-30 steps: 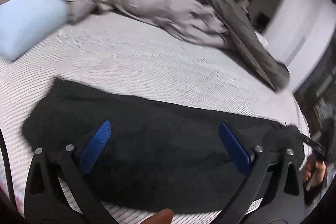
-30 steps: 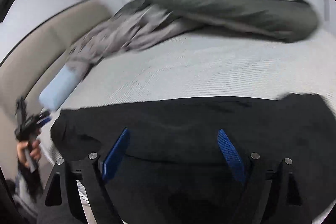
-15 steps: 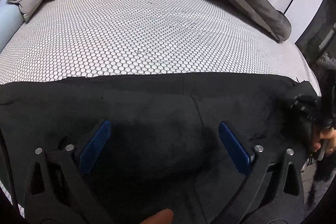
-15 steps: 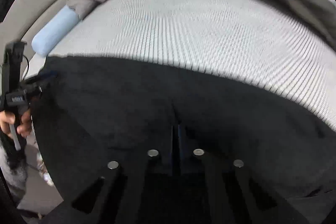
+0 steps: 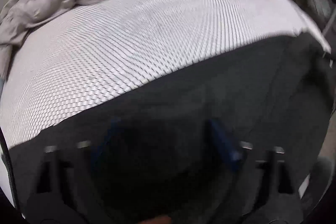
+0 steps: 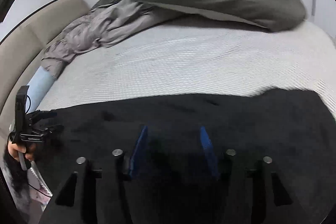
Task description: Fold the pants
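Black pants (image 6: 210, 117) lie along the bed's (image 6: 189, 64) near edge, long axis crosswise to both tongs. Right tongs (image 6: 172, 148) apart over the middle; left tongs (image 5: 168, 140) apart, blurred, nearer the left end

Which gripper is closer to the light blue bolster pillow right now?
Left. The left gripper sits just below the pillow at the pants' end; the right gripper hovers mid-pants, farther away.
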Demonstrator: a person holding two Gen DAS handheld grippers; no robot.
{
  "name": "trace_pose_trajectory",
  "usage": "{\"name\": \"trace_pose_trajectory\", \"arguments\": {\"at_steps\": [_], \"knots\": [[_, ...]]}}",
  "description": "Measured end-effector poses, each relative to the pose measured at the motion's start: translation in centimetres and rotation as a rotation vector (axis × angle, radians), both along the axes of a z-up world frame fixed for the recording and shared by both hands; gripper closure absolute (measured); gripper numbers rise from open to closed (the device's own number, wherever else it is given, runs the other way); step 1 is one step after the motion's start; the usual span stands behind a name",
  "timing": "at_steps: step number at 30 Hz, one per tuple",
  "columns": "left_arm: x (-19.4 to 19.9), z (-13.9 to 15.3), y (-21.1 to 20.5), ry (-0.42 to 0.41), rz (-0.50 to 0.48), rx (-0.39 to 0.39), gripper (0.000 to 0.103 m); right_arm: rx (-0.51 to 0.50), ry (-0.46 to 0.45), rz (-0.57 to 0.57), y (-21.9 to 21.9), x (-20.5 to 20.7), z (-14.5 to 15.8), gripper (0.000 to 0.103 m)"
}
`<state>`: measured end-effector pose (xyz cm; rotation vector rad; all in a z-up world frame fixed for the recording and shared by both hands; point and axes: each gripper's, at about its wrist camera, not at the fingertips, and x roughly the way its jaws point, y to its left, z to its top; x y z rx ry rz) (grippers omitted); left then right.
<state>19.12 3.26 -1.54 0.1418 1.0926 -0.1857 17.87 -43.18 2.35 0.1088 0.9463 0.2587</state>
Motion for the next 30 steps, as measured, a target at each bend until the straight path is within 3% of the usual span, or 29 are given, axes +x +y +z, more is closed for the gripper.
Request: {"name": "trace_pose_trajectory", "arguments": {"at_steps": [1,2,3,4,5,7,9,12,16,18,21,23,24,26,28,30], "knots": [[0.2,-0.5,-0.4,0.004,-0.017,0.02,0.052,-0.001,0.007,-0.009,-0.5,-0.7,0.0,0.046],[0.2,-0.8,-0.9,-0.011,-0.039,0.042,0.077,-0.009,0.016,-0.026,-2.4,-1.1,0.0,0.046],[0.2,-0.9,-1.1,-0.035,-0.041,0.07,0.093,-0.017,0.015,-0.047,-3.4,-1.7,-0.1,0.046],[0.4,-0.8,-0.9,-0.059,-0.01,0.1,0.103,-0.016,0.015,-0.057,-4.3,-2.3,-0.2,0.046],[0.6,0.0,0.0,-0.116,0.063,0.102,0.103,-0.011,0.015,-0.067,-5.0,-2.8,-0.3,0.046],[1.0,1.7,2.5,-0.186,0.174,0.024,0.103,0.002,0.012,-0.083,-6.5,-3.5,-0.3,0.046],[1.9,2.1,4.5,-0.191,0.252,0.034,0.103,-0.008,0.014,-0.097,-7.2,-3.5,-0.4,0.046],[1.9,1.3,5.8,-0.107,0.226,-0.075,0.103,0.054,0.024,-0.116,-8.7,-3.9,-0.5,0.046],[-0.3,0.3,5.4,-0.087,0.193,-0.118,0.103,0.19,0.021,-0.112,-9.3,-2.6,-0.9,0.046],[-1.3,-0.4,5.0,-0.068,0.197,-0.141,0.097,0.264,0.025,-0.109,-8.9,-1.4,-1.4,0.046],[-2.2,-1.0,5.1,-0.072,0.201,-0.133,0.088,0.294,0.054,-0.095,-7.3,1.1,-2.4,0.046],[-3.0,-1.1,5.6,-0.074,0.209,-0.142,0.088,0.266,0.112,-0.124,-6.6,2.9,-3.9,0.064],[-3.2,-1.0,6.1,-0.073,0.221,-0.147,0.088,0.276,0.138,-0.12,-6.4,3.5,-4.5,0.097],[-3.6,-0.6,7.2,-0.085,0.254,-0.151,0.088,0.267,0.097,-0.104,-6.1,3.7,-3.7,0.102],[-3.7,-0.2,8.4,-0.094,0.287,-0.142,0.084,0.25,-0.073,-0.127,-6.7,3.0,-0.7,0.103],[-4.2,-0.1,9.4,-0.095,0.312,-0.137,0.079,0.249,-0.112,-0.203,-7.8,3.0,0.3,0.102]]}}
